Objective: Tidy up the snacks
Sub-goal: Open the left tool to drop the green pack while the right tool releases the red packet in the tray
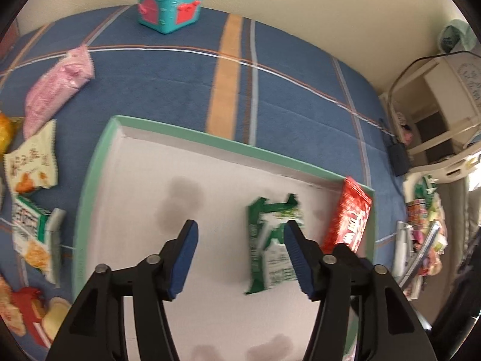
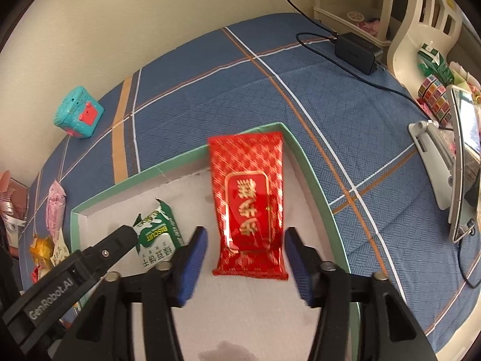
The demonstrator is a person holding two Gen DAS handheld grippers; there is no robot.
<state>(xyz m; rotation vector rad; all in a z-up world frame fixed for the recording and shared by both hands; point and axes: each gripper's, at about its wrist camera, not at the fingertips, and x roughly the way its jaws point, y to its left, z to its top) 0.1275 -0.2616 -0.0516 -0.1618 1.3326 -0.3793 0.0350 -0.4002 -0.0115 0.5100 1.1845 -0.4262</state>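
**Two snack packets in the green-rimmed tray**

Lying flat inside green-rimmed tray (image 2: 312, 180), red snack packet (image 2: 249, 207), long axis from 6 to 12 o'clock in the right wrist view, top end up against the far rim. Between the blue pads of right gripper (image 2: 245, 258), jaws partly open, pads clear of the packet's sides, nothing gripped.

At 9 o'clock of the red packet, green biscuit packet (image 2: 157, 234), long axis tilted toward 1 o'clock, torn end farthest. Left gripper (image 1: 240, 258) partly open, nothing gripped; right pad overlapping the biscuit packet (image 1: 270, 249), contact unclear.

Outside the tray at 9 o'clock, on blue plaid cloth (image 1: 168, 84): pink packet (image 1: 57, 87) and more snacks. Teal toy box (image 1: 171, 0) at 12 o'clock.
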